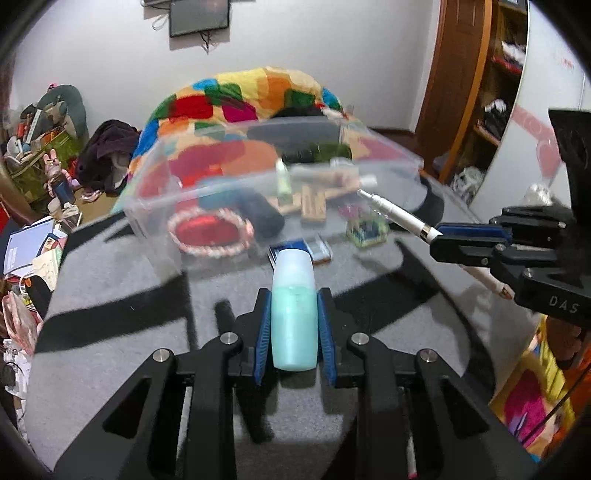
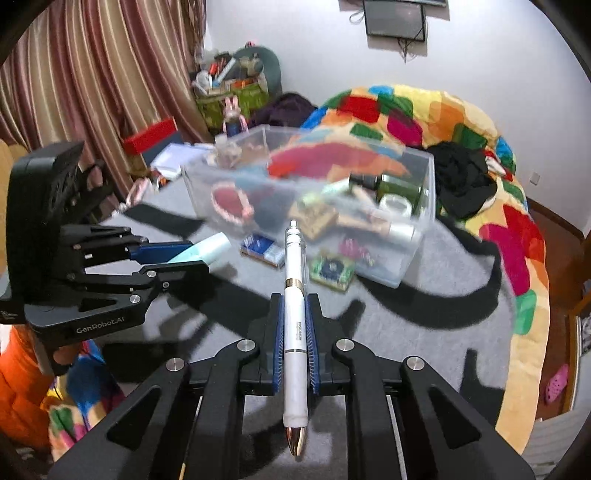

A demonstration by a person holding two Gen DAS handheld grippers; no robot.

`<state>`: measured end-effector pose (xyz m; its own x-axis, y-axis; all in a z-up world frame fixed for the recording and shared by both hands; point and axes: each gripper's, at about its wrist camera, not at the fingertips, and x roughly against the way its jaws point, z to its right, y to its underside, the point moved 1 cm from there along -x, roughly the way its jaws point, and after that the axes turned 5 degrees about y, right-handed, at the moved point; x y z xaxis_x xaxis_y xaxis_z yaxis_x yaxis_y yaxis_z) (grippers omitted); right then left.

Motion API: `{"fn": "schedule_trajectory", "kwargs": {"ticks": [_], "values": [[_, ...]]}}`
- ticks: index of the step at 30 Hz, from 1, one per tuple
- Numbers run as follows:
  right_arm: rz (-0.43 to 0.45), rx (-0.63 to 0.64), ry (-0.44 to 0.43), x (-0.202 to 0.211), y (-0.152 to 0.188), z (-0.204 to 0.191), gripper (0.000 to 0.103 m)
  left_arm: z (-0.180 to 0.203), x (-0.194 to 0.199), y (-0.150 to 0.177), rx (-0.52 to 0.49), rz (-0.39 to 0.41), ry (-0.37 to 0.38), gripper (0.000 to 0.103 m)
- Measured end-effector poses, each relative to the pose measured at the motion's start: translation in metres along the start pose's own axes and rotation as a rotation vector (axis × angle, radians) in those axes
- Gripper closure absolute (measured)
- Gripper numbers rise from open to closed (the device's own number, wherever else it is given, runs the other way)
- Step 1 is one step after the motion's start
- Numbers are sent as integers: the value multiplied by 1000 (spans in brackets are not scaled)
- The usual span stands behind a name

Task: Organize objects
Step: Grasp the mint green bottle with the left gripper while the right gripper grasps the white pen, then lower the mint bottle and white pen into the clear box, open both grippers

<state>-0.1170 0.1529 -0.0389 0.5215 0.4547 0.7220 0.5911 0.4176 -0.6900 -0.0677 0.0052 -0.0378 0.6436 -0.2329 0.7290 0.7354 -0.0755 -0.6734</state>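
A home bedroom: patchwork quilt [image 2: 480,155] on the bed, striped curtains [image 2: 92,74] (cluttered corner).

a white wall [image 2: 280,44] carries a dark screen [image 2: 394,17]; striped curtains [image 2: 96,74] hang left, a wooden shelf [image 1: 491,85] stands right.
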Motion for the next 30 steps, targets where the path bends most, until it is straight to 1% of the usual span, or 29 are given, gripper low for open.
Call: {"fn": "schedule_trajectory", "kwargs": {"ticks": [4,7,14,18,22,27,30], "values": [[61,-23,8,11,-18,2,93,-5,14,-16,16,59,-3,79],[91,-56,14,14,-31,7,93,-11,22,-27,30,95,-7,79],[108,-97,44,1,-59,18,93,-25,25,-48,51,139,-30,79],[95,-105,62,-14,-75,24,93,-34,17,-61,65,130,-43,79],[54,-115,62,-38,-88,30,93,-47,3,-72,88,106,-55,79],[2,-99,53,-63,-97,29,93,-60,-19,-80,114,53,-48,79],[-21,-85,43,-74,-97,27,93,-62,-25,-79,118,37,-39,79]]}}
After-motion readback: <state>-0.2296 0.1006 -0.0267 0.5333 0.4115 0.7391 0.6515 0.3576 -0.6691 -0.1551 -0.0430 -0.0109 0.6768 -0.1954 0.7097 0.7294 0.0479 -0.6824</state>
